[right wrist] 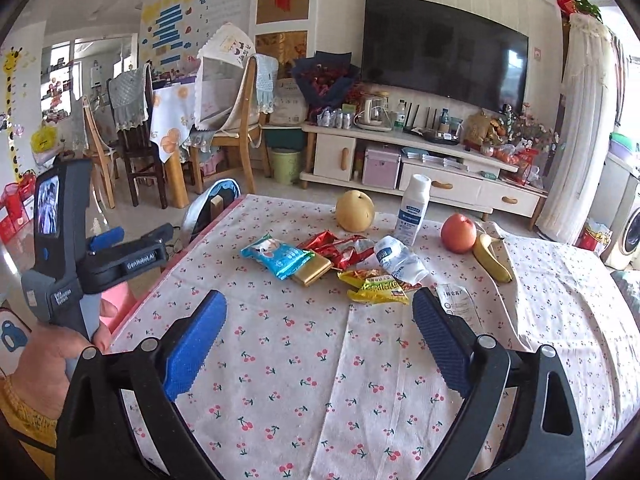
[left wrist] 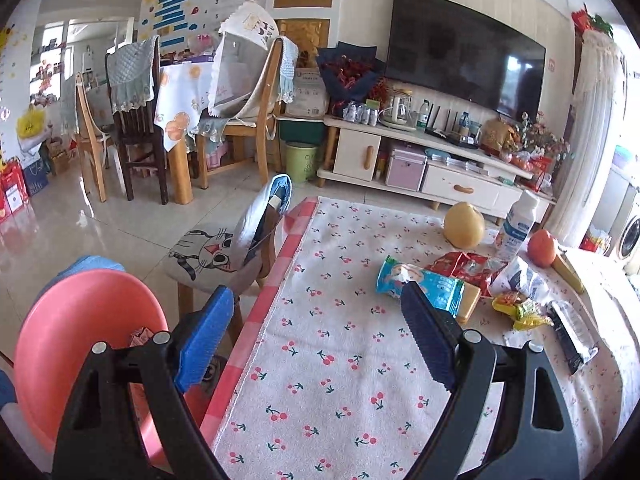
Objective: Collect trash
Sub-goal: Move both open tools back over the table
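Snack trash lies in a cluster on the cherry-print tablecloth (right wrist: 320, 380): a blue wrapper (right wrist: 280, 256), a gold packet (right wrist: 312, 270), a red wrapper (right wrist: 340, 248), a yellow wrapper (right wrist: 378, 284), a crushed plastic bottle (right wrist: 400, 258) and a white sachet (right wrist: 460, 304). My right gripper (right wrist: 320, 340) hovers open just short of the yellow wrapper, nothing between its pads. My left gripper (left wrist: 318, 336) is open and empty over the table's left edge, with the blue wrapper (left wrist: 420, 284) just beyond its right pad. A pink bin (left wrist: 80, 340) stands below it at the left, with a scrap inside.
A pear (right wrist: 354, 210), a white bottle (right wrist: 414, 210), an orange fruit (right wrist: 459, 234) and a banana (right wrist: 492, 256) stand behind the trash. A stool with a cat cushion (left wrist: 208, 256) is beside the table. A hand holds the left gripper (right wrist: 140, 236) at the left.
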